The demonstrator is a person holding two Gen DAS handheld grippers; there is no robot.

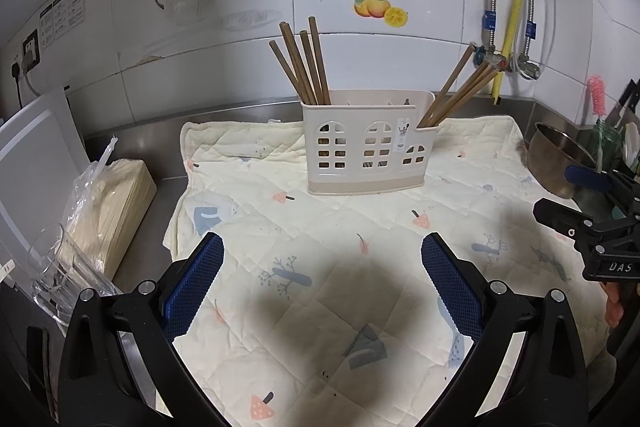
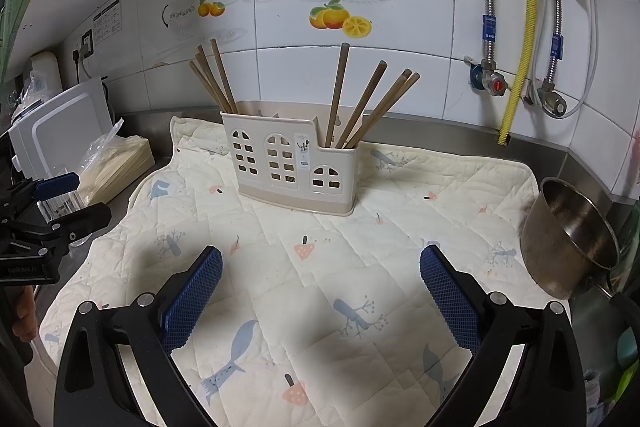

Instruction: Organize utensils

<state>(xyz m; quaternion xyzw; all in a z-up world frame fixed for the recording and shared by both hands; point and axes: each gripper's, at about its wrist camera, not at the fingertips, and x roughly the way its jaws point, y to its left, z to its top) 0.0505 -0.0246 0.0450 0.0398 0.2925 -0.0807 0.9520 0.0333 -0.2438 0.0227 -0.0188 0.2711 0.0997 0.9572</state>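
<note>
A cream utensil holder (image 1: 366, 151) (image 2: 294, 167) with window cut-outs stands upright on the quilted mat (image 1: 320, 287) (image 2: 320, 267). Several brown chopsticks (image 1: 304, 63) (image 2: 212, 79) lean in its left compartment. Several more chopsticks (image 1: 456, 91) (image 2: 368, 103) lean in its lower right compartment. My left gripper (image 1: 322, 255) hovers open over the mat in front of the holder, with nothing between its blue pads (image 1: 196, 287). My right gripper (image 2: 320, 267) is also open and empty, short of the holder. Each gripper shows at the edge of the other's view: the right gripper (image 1: 588, 207), the left gripper (image 2: 60, 199).
A steel bowl (image 1: 560, 159) (image 2: 572, 235) lies tilted at the mat's right edge. On the left counter sit a bagged stack of wooden sticks (image 1: 112, 203) (image 2: 116, 167), a clear glass (image 1: 56, 267) and a white appliance (image 1: 36, 155) (image 2: 60, 127). Hoses and valves (image 2: 520, 83) hang on the tiled wall.
</note>
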